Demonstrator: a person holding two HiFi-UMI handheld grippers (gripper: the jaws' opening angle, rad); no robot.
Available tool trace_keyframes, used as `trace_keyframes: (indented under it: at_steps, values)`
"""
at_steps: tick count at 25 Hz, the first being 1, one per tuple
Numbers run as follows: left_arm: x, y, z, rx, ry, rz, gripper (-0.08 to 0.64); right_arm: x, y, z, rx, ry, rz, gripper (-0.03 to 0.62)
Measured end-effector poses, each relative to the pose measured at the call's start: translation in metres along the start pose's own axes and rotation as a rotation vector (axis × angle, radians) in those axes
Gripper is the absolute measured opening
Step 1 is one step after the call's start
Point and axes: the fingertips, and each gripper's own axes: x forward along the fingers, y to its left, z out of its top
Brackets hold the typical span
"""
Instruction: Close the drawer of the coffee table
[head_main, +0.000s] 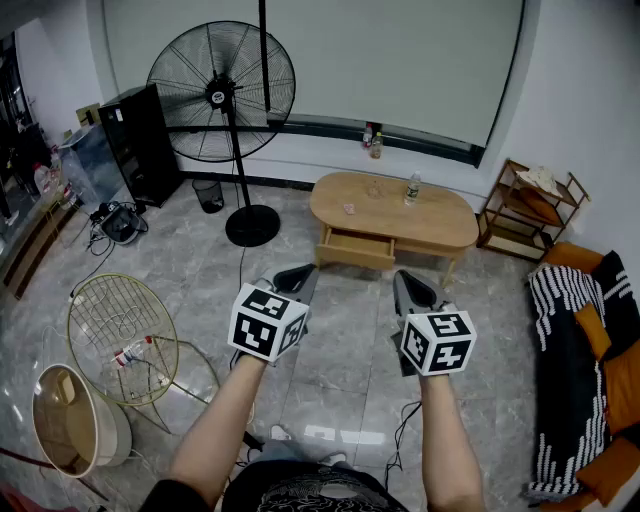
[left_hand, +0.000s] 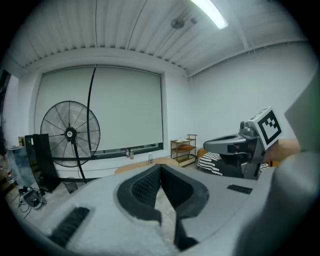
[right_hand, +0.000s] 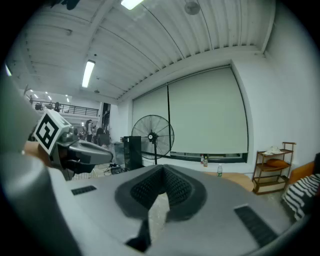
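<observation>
An oval wooden coffee table (head_main: 440, 224) stands on the tiled floor ahead of me, and its drawer (head_main: 356, 249) juts out of the front on the left side. Both grippers hover side by side well short of it, pointing at it. My left gripper (head_main: 297, 279) is shut with nothing in it, its tips meeting (left_hand: 160, 168). The right gripper (head_main: 413, 291) is shut and empty too (right_hand: 162, 169). Each gripper view catches the other gripper to the side and the table's top (left_hand: 145, 165) (right_hand: 235, 179) beyond the jaws.
A tall standing fan (head_main: 222, 95) is left of the table, with a black cabinet (head_main: 143, 140) and a small bin (head_main: 208, 194) behind it. A wire basket (head_main: 120, 335) and a white tub (head_main: 70, 420) sit at my left. A wooden shelf (head_main: 530, 208) and a sofa (head_main: 585, 350) fill the right. A bottle (head_main: 411, 189) stands on the tabletop.
</observation>
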Motion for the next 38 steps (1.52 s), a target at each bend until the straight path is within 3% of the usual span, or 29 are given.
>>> trace_keyframes:
  at_steps: [7,16,22,38]
  values:
    - [0.008,-0.013,-0.001,-0.001,-0.001,0.006,0.003,-0.006,-0.01,-0.009,0.002,0.005,0.003,0.006]
    - [0.036,0.007,-0.006,-0.003,0.011,-0.011,0.003,0.021,-0.025,-0.02,0.002,0.024,-0.02,0.079]
    - [0.073,0.048,-0.007,0.008,0.019,-0.05,0.003,0.07,-0.03,-0.02,-0.008,0.049,-0.04,0.134]
    - [0.167,0.199,0.022,0.023,0.01,-0.197,0.003,0.217,-0.039,0.017,0.019,0.073,-0.196,0.238]
